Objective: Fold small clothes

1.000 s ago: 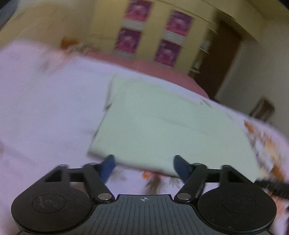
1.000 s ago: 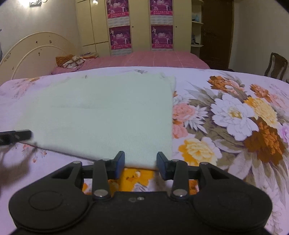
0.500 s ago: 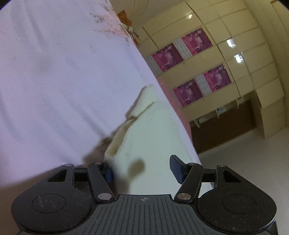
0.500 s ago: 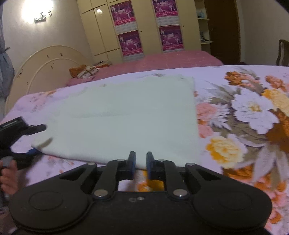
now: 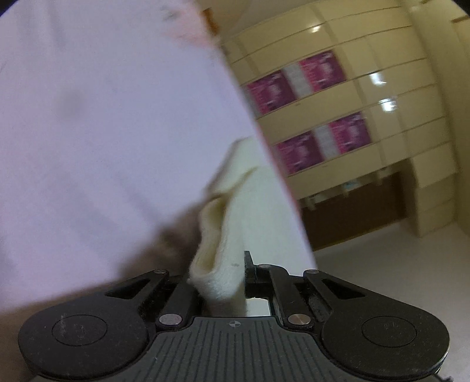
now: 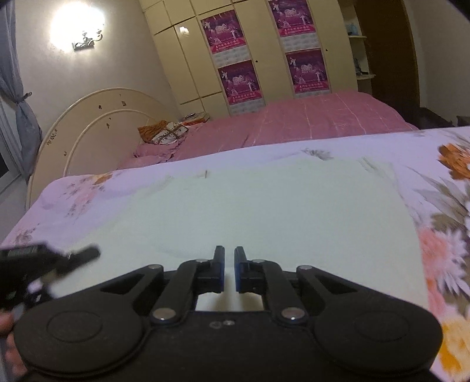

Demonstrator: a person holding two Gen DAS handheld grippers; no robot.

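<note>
While the pale green cloth (image 6: 264, 211) lies spread and mostly flat on the floral bedsheet (image 6: 440, 182), its near left corner is lifted: in the left wrist view that corner shows as a thick, fuzzy cream-green fold (image 5: 223, 264) bunched between the fingers of the left gripper (image 5: 218, 279), which pinches it. The rest of the cloth runs away from that fold as a narrow strip along the sheet's edge. On the cloth's near edge, the right gripper (image 6: 229, 270) has its blue-padded fingers drawn almost together with a thin gap showing; whether fabric is caught between them cannot be told. Left of the cloth in the right wrist view, the left gripper (image 6: 44, 261) appears blurred. Beyond the cloth stand a second bed with a pink cover (image 6: 308, 117), a curved cream headboard (image 6: 97, 129), and cream wardrobes bearing magenta posters (image 6: 241, 82). A lit wall lamp (image 6: 77, 28) glows above the headboard.
</note>
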